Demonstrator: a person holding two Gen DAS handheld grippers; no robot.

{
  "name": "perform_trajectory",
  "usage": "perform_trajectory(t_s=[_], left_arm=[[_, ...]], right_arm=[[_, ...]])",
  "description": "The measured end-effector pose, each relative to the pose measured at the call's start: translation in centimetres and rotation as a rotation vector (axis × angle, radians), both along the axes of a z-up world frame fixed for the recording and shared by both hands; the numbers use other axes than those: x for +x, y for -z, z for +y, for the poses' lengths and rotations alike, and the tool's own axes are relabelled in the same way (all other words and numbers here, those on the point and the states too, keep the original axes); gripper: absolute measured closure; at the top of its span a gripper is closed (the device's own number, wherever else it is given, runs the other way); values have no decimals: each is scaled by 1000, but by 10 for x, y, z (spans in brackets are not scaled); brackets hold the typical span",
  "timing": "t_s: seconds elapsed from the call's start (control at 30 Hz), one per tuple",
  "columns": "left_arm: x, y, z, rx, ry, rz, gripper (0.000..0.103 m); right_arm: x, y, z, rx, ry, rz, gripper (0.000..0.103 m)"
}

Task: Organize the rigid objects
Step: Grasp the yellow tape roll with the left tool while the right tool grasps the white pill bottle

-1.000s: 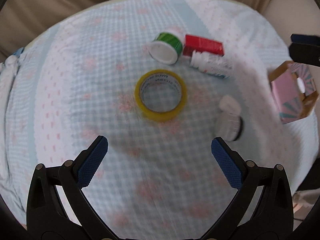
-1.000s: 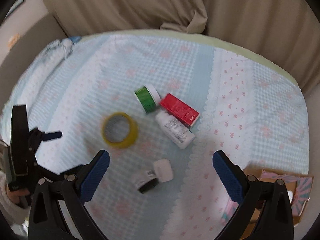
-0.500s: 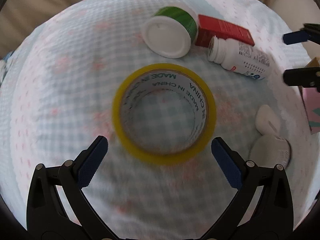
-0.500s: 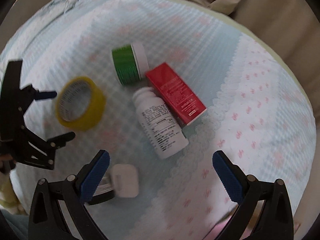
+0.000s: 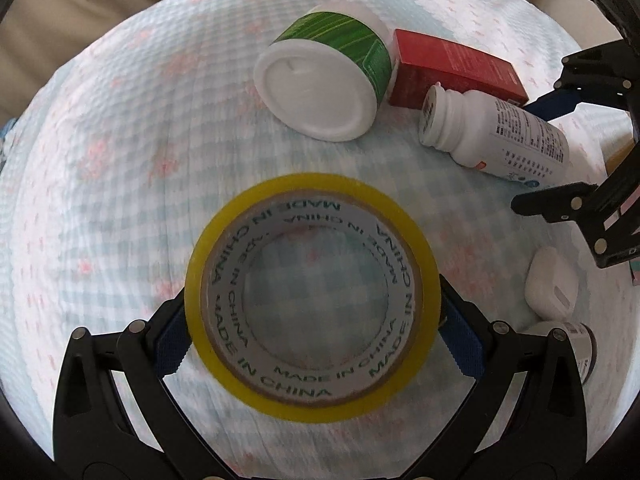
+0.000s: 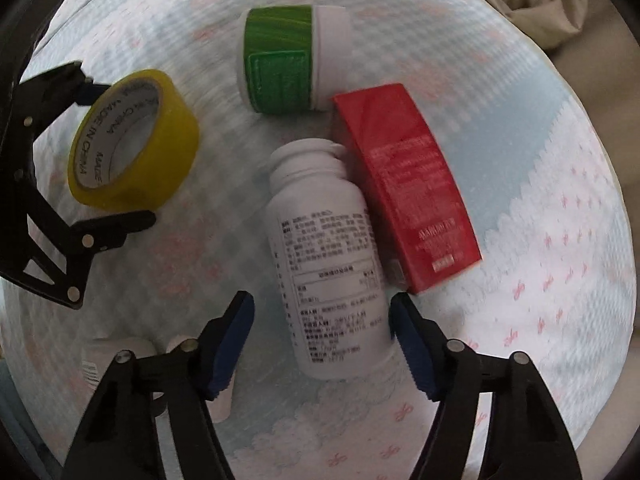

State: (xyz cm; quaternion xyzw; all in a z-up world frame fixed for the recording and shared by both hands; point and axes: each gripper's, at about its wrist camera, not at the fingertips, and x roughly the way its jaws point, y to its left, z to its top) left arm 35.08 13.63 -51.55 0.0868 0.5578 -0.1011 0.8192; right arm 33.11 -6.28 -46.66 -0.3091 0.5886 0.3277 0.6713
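A yellow tape roll (image 5: 312, 292) lies flat on the checked cloth, between the fingers of my left gripper (image 5: 312, 320); the blue pads sit at its two sides and the jaws look closed onto it. It also shows in the right wrist view (image 6: 132, 148). A white pill bottle (image 6: 328, 264) lies on its side, and my right gripper (image 6: 320, 340) is open around its base, pads a little apart from it. A green-labelled white jar (image 6: 288, 56) and a red box (image 6: 408, 188) lie beside the bottle.
A white earbud case (image 5: 554, 284) and a small white jar (image 5: 576, 344) lie at the right of the left wrist view. A pink patterned box edge (image 5: 628, 208) shows behind my right gripper. Beige fabric borders the cloth at the back.
Both grippers came down and forward. The left one closed in around the tape roll. The right one narrowed and moved over the pill bottle's base.
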Motion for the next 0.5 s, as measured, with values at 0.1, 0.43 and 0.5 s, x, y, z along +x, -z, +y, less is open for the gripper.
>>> perform_trajectory(t_s=[0.1, 0.43, 0.5], left_arm=[[7, 2, -4, 16, -11, 12, 0], [35, 11, -14, 11, -57, 103, 1], [39, 9, -11, 5, -69, 96, 7]], right_arm=[[4, 3, 8, -17, -20, 11, 41], [30, 9, 30, -60, 57, 64, 53], [35, 8, 39, -62, 70, 65, 53]])
